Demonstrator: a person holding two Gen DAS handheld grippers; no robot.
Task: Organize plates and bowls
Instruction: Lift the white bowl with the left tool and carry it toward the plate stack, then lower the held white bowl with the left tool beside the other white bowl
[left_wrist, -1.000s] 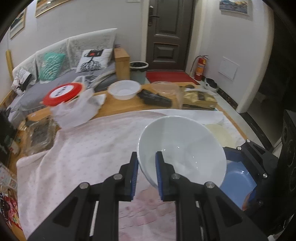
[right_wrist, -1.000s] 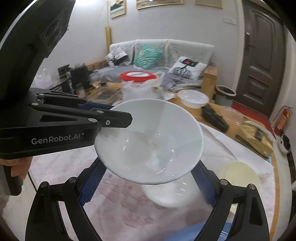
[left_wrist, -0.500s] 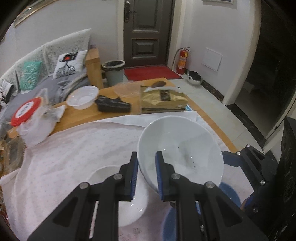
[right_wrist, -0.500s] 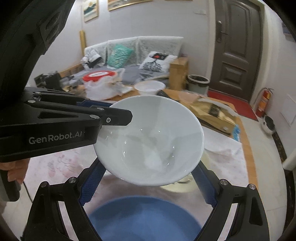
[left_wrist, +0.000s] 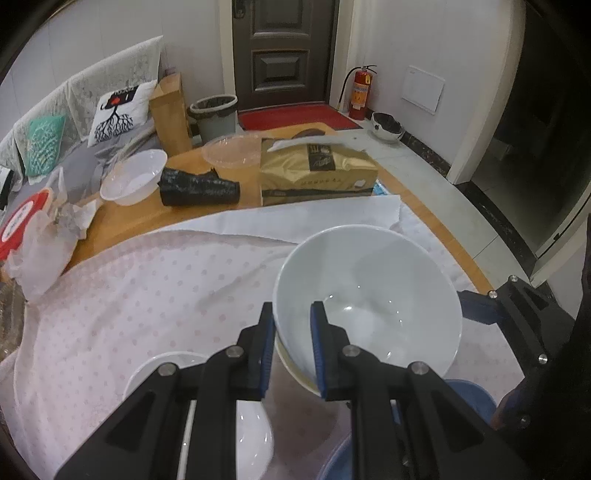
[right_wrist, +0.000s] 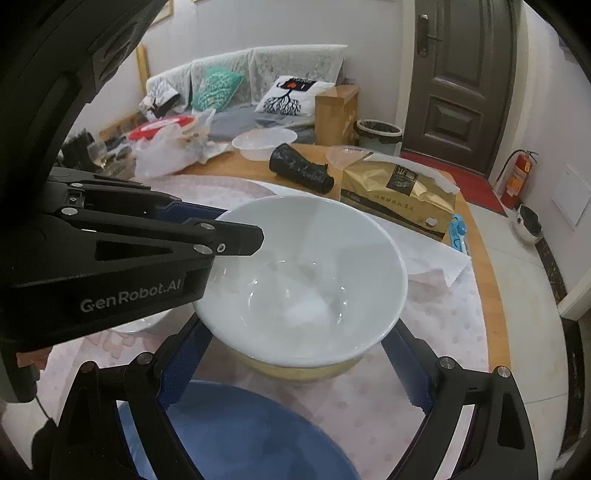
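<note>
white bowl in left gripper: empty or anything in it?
Empty: the white bowl shows only bare glossy interior in both views, its rim pinched by the left gripper.

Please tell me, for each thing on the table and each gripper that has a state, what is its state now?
White bowl: upright, empty, gripped at its rim, lowered over the yellow bowl.
Yellow bowl: upright, beneath the white bowl.
Blue plate: flat, empty.
Small white bowl: upright, empty.
Left gripper: shut on the white bowl's rim.
Right gripper: open wide.
</note>
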